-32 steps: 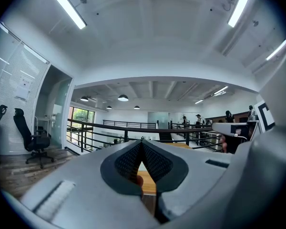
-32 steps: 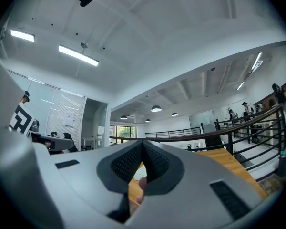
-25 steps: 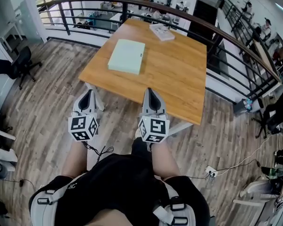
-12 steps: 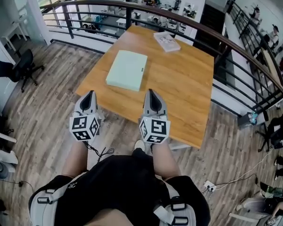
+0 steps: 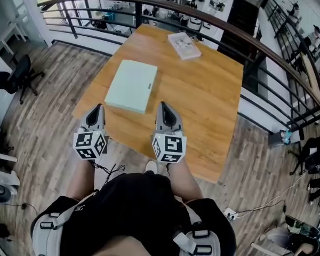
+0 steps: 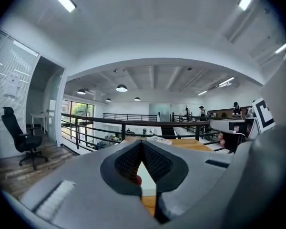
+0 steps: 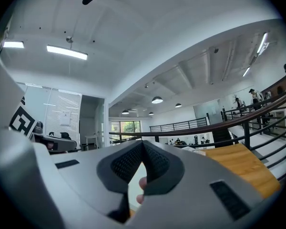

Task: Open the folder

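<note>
Landmark: we place everything against the wooden table (image 5: 202, 100), seen from above in the head view.
Folder: the pale green folder (image 5: 131, 85) lies flat and closed on the table's near-left part. It is well short of the booklet (image 5: 184, 45) at the table's far edge.
Long axis: we read it as running from the table's near edge toward the far edge, leaning slightly right as it recedes.
Left gripper: the left gripper (image 5: 98, 109) hangs at the table's near edge, just off the folder's near-left corner. Its own view shows the two pads met at the tips with nothing between them.
Right gripper: the right gripper (image 5: 163, 106) hangs over the table's near edge, off the folder's near-right corner. Its pads are likewise together and empty.
Key relation: the folder's near short edge lies ahead of the two sets of tips and between them, touching neither.
Nearer side: neither gripper is clearly closer. A small dark mark sits by the folder's right long edge, so we judge the cover's free edge to be on the right gripper's side, though we cannot confirm it.
Next move, as we judge it: the jaws must part before either can take the cover.
</note>
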Tool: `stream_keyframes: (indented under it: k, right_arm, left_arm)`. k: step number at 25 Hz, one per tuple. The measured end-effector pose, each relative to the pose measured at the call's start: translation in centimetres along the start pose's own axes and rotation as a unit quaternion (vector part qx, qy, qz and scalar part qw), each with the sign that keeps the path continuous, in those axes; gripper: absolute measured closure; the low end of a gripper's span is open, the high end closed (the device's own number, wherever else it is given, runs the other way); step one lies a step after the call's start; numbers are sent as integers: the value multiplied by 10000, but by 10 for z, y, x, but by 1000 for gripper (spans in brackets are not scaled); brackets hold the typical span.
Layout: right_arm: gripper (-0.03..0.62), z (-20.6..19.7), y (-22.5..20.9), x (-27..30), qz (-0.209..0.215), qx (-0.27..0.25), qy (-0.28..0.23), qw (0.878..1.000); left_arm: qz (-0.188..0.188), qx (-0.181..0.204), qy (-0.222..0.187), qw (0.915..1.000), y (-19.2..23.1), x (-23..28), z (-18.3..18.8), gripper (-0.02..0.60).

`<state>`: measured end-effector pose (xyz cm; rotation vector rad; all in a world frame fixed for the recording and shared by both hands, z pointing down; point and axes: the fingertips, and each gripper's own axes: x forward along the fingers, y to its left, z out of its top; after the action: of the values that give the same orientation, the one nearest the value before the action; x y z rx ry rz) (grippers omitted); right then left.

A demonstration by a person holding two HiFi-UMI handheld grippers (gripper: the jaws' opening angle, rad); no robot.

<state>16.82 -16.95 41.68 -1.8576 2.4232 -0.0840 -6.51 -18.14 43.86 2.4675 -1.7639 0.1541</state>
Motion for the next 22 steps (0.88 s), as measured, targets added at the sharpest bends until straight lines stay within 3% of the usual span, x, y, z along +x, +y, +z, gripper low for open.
stream_keyframes:
  k: [10, 17, 22]
  right_arm:
    - [597, -27, -28, 65, 221, 166, 318, 9991]
    - [597, -25, -21, 83, 7, 89, 330, 9994]
    - [597, -28, -30, 79, -384, 116, 351, 9986]
  left_arm:
    - [377, -160, 166, 9990, 26, 56, -5, 581]
    - [7, 234, 249, 9994, 42, 83, 0, 581]
    - [-449, 943, 425, 9936, 35, 105, -8, 581]
